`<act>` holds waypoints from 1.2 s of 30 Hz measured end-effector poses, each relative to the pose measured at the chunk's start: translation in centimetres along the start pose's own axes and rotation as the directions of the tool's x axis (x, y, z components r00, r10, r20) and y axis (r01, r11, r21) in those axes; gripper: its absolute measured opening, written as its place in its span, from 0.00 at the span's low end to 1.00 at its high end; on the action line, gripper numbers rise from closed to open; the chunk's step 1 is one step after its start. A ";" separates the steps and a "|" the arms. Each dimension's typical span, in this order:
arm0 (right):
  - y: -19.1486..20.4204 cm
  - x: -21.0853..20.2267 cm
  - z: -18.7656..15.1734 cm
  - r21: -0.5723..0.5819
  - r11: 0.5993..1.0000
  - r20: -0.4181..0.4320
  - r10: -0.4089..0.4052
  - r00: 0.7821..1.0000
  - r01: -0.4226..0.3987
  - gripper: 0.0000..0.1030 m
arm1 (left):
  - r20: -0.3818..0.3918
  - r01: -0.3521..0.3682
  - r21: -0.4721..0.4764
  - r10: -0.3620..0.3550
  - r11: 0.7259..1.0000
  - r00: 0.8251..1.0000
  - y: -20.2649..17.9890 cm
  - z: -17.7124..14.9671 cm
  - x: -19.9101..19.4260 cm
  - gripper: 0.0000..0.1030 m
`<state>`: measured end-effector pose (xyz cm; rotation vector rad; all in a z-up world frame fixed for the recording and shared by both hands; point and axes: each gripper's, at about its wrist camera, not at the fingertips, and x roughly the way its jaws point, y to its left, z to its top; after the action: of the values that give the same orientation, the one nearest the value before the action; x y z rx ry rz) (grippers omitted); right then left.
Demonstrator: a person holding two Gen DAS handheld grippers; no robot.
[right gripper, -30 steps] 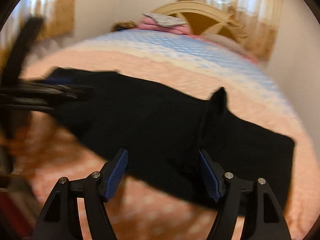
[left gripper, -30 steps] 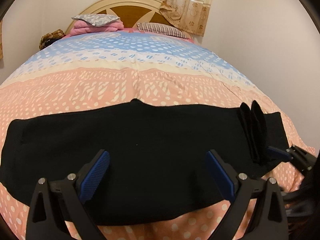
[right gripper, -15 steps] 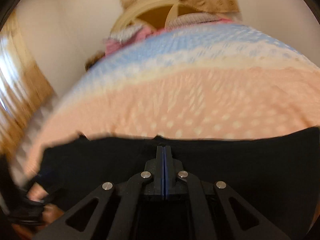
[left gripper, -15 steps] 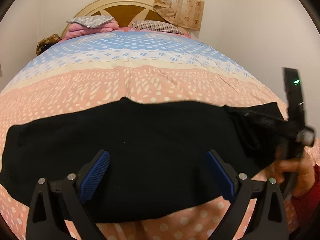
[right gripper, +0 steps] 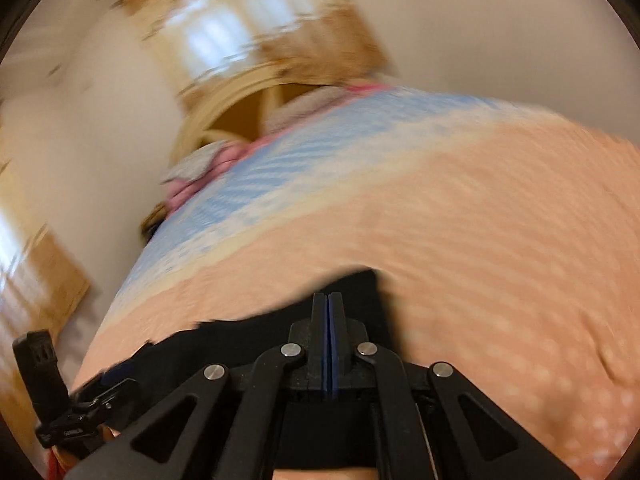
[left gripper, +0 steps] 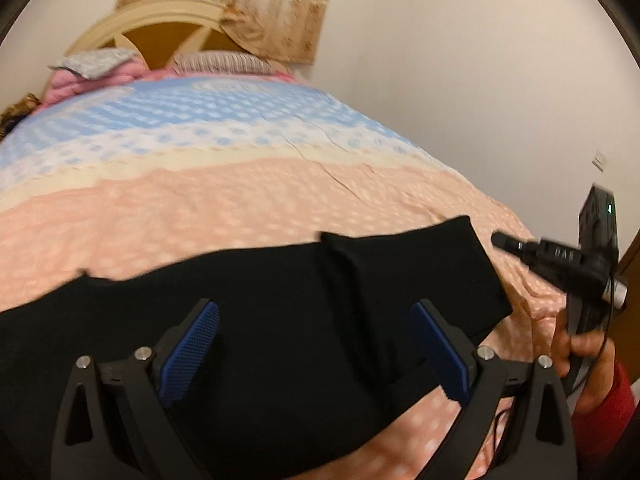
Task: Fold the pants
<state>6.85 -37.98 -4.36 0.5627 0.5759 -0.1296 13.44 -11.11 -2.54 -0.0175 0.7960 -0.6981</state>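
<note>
Black pants (left gripper: 280, 320) lie flat across the near part of the bed, with a folded layer at their right end. My left gripper (left gripper: 316, 344) is open just above the pants, blue pads apart, holding nothing. My right gripper (right gripper: 328, 312) is shut with pads pressed together and nothing visible between them, above the pants' edge (right gripper: 240, 340). It also shows in the left wrist view (left gripper: 500, 242), off the pants' right end and clear of the cloth. The right wrist view is blurred.
The bed cover (left gripper: 200, 184) is peach near me, then cream and blue. Pillows (left gripper: 92, 72) and a wooden headboard (left gripper: 160, 36) are at the far end. A wall (left gripper: 480, 80) runs along the bed's right side. The left gripper body appears in the right wrist view (right gripper: 52, 400).
My right gripper went from open over the pants to shut, then swung off the right end of the pants. The raised fold at the right now lies flat. The left gripper stayed open.
</note>
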 end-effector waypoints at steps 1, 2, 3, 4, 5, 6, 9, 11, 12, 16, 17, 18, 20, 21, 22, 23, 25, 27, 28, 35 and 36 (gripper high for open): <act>-1.5 0.1 -0.4 0.065 0.998 -0.012 -0.007 1.000 0.007 0.01 | -0.019 0.018 -0.014 -0.018 1.000 1.000 -0.3 0.0 1.0 0.96; -2.6 0.3 -0.8 0.111 0.994 -0.019 -0.005 1.000 0.007 0.01 | -0.042 0.034 -0.031 -0.036 0.999 0.998 -0.5 -0.1 1.9 0.96; -3.6 0.4 -1.3 0.158 0.987 -0.023 0.002 1.000 0.002 0.01 | -0.057 0.037 -0.045 -0.040 0.998 0.998 -0.7 -0.1 2.6 0.96; -4.2 0.6 -1.6 0.183 0.983 -0.025 0.011 1.000 -0.006 0.01 | -0.069 0.029 -0.063 -0.034 0.998 0.997 -0.9 -0.2 3.3 0.96; -4.5 0.6 -1.6 0.196 0.980 -0.025 0.021 0.999 -0.016 0.01 | -0.057 0.013 -0.071 -0.017 0.997 0.998 -1.3 -0.2 3.6 0.96; -4.8 0.7 -1.8 0.215 0.976 -0.024 0.040 0.999 -0.034 0.01 | -0.048 0.005 -0.073 -0.008 0.997 0.999 -1.5 -0.2 3.7 0.96; -5.4 0.0 -1.7 0.234 0.970 0.005 0.070 0.998 -0.069 0.01 | -0.050 0.049 -0.090 -0.053 0.995 0.997 -2.3 0.1 3.4 0.87; -5.3 0.2 -1.4 0.228 0.972 0.016 0.059 0.998 -0.061 0.01 | -0.061 0.077 -0.085 -0.083 0.993 0.995 -3.0 0.3 3.6 0.72; -5.5 0.2 -1.5 0.237 0.969 0.019 0.063 0.998 -0.066 0.01 | -0.063 0.053 -0.066 -0.058 0.996 0.996 -3.4 0.1 3.7 0.71; -6.1 -0.3 -1.7 0.260 0.963 0.026 0.070 0.997 -0.075 0.01 | -0.046 -0.020 -0.051 0.017 0.999 0.999 -3.2 -0.2 3.8 0.32; -6.1 -0.5 -1.8 0.262 0.962 0.028 0.071 0.997 -0.076 0.01 | -0.041 -0.024 -0.068 0.021 0.997 0.999 -2.8 -0.1 3.6 0.23; -6.1 -0.5 -1.8 0.262 0.962 0.029 0.070 0.997 -0.076 0.01 | -0.032 -0.001 -0.095 -0.002 0.996 1.000 -2.4 0.1 3.3 0.09; -5.8 -0.7 -1.8 0.248 0.966 0.036 0.065 0.997 -0.072 0.01 | -0.016 0.034 -0.113 -0.036 0.993 0.999 -2.4 0.3 2.9 0.09; -5.6 -0.8 -1.8 0.237 0.969 0.039 0.067 0.997 -0.074 0.01 | -0.002 0.023 -0.088 -0.023 0.996 1.000 -2.9 0.4 2.6 0.09; -5.1 -0.9 -1.7 0.217 0.973 0.043 0.076 0.996 -0.083 0.01 | 0.005 0.010 -0.059 -0.010 0.998 1.000 -3.5 0.3 2.6 0.09; -4.8 -1.1 -1.8 0.202 0.975 0.047 0.081 0.996 -0.089 0.01 | 0.007 0.001 -0.032 -0.001 0.999 1.000 -4.0 0.2 2.5 0.10; -3.9 -1.1 -1.8 0.151 0.985 0.045 0.076 0.996 -0.082 0.01 | -0.007 -0.019 -0.018 0.019 1.000 1.000 -4.4 -0.3 2.9 0.13; -3.2 -0.6 -1.9 0.120 0.990 0.018 0.068 0.997 -0.070 0.01 | -0.029 -0.056 -0.048 0.055 0.997 0.998 -3.9 -0.7 3.5 0.23; -3.2 -0.3 -2.0 0.123 0.990 0.003 0.070 0.998 -0.070 0.01 | -0.036 -0.060 -0.063 0.057 0.996 0.998 -3.6 -0.8 3.8 0.25; -3.9 -0.7 -1.9 0.158 0.985 0.033 0.066 0.997 -0.070 0.01 | -0.047 -0.120 -0.093 0.116 0.988 0.992 -3.9 -0.6 3.1 0.57; -3.8 -0.7 -1.9 0.149 0.986 0.036 0.068 0.997 -0.073 0.01 | -0.025 -0.147 -0.106 0.145 0.983 0.989 -3.7 -0.9 2.5 0.62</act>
<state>4.34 -40.18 -7.00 0.7255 0.5185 -0.1149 12.01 -15.26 -3.82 -0.0499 0.8420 -0.5167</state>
